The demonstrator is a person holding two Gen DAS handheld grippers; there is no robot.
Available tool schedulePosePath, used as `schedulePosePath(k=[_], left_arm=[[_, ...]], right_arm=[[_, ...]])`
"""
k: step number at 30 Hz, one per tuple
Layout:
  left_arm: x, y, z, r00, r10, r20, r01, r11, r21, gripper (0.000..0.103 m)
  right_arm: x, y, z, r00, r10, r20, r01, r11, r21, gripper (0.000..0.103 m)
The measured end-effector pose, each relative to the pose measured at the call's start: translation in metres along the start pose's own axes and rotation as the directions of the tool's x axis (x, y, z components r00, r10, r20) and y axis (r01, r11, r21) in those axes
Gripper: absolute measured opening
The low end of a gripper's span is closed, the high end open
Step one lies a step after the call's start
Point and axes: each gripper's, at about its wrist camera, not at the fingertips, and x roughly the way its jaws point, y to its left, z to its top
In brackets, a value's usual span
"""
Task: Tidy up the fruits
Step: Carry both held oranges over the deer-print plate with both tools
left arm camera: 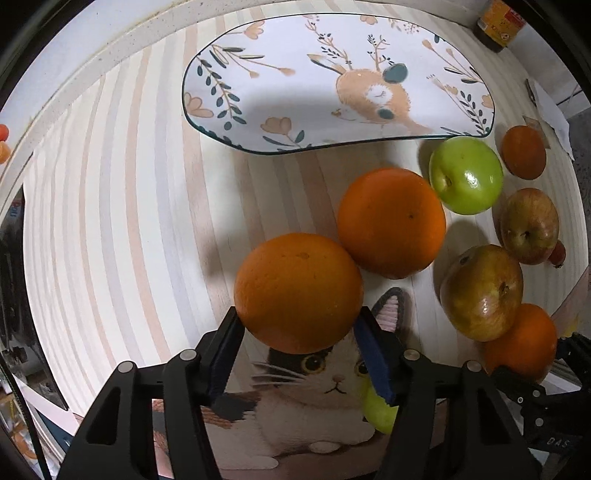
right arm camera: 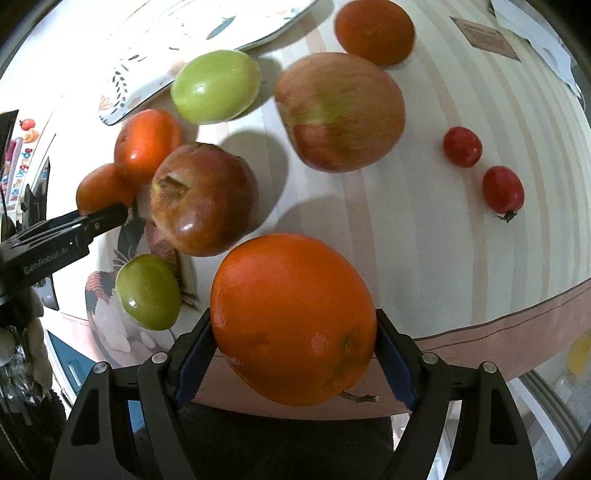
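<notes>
Fruits lie scattered on a striped mat [left arm camera: 110, 221], and each gripper clasps an orange. Left wrist view: the left gripper [left arm camera: 297, 338] has its two padded fingers [left arm camera: 225, 354] closed against the lower flanks of a large orange [left arm camera: 298, 291], which fills the gap between them. Just beyond the fingertips, touching this fruit on its far right, sits a second orange [left arm camera: 391, 221]. Farther out and to the right are a green apple [left arm camera: 466, 175], a small orange [left arm camera: 523, 152] and two reddish-yellow apples [left arm camera: 482, 291], [left arm camera: 529, 226]. Directly ahead, past the oranges, lies a plate [left arm camera: 258, 103] printed with a deer and sprigs; a jar [left arm camera: 498, 22] stands at the far right edge. Under the fingers shows a cat print [left arm camera: 325, 384], with a small green fruit [left arm camera: 380, 410] beside the right finger.

Right wrist view: the right gripper [right arm camera: 293, 334] grips a held orange [right arm camera: 295, 317] between both fingers [right arm camera: 192, 354], the fruit poised over the mat's near edge. This view alone shows two cherry tomatoes [right arm camera: 462, 146], [right arm camera: 503, 189] ahead to the right, well apart from the other fruit. It also shows the left gripper's black body at far left, beside a dark red apple [right arm camera: 203, 199].
</notes>
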Motion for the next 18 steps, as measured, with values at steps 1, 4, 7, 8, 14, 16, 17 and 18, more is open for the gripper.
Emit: schedulePosePath(k=[1, 4, 7, 8, 14, 16, 17, 18], left_arm=[[0.004, 0.006, 0.003, 1.000, -0.017, -0.009, 0.017, 1.000, -0.015, 0.060], [0.000, 0.032, 0.008, 0.995, -0.100, -0.015, 0.098, 0.989, -0.111, 0.060], [-0.019, 0.047, -0.006, 0.994, -0.113, 0.006, 0.112, 0.983, -0.146, 0.058], [-0.025, 0.048, -0.009, 0.994, -0.111, 0.012, 0.111, 0.983, -0.145, 0.058], [-0.012, 0.025, 0.023, 0.995, -0.087, -0.047, 0.084, 0.995, -0.058, 0.072], [-0.002, 0.010, 0.025, 0.995, -0.084, -0.059, 0.082, 0.996, -0.032, 0.072], [0.000, 0.007, 0.024, 0.994, -0.084, -0.064, 0.083, 0.996, -0.023, 0.072], [0.008, 0.003, 0.033, 0.993, -0.088, -0.072, 0.087, 0.996, -0.017, 0.072]], right_arm=[[-0.001, -0.001, 0.001, 1.000, 0.003, -0.003, -0.003, 1.000, 0.003, 0.083], [-0.001, -0.004, 0.004, 1.000, 0.006, -0.021, -0.006, 1.000, 0.006, 0.083], [-0.002, -0.007, 0.007, 0.999, 0.014, -0.038, -0.014, 1.000, 0.007, 0.083], [-0.002, -0.007, 0.008, 0.999, 0.018, -0.042, -0.018, 1.000, 0.008, 0.083], [-0.005, -0.014, 0.012, 0.998, 0.031, -0.046, -0.030, 0.999, 0.014, 0.084], [-0.005, -0.014, 0.011, 0.998, 0.033, -0.049, -0.033, 0.999, 0.019, 0.084], [-0.005, -0.014, 0.012, 0.998, 0.033, -0.050, -0.032, 0.999, 0.016, 0.084], [-0.005, -0.015, 0.011, 0.998, 0.034, -0.050, -0.033, 0.999, 0.018, 0.084]])
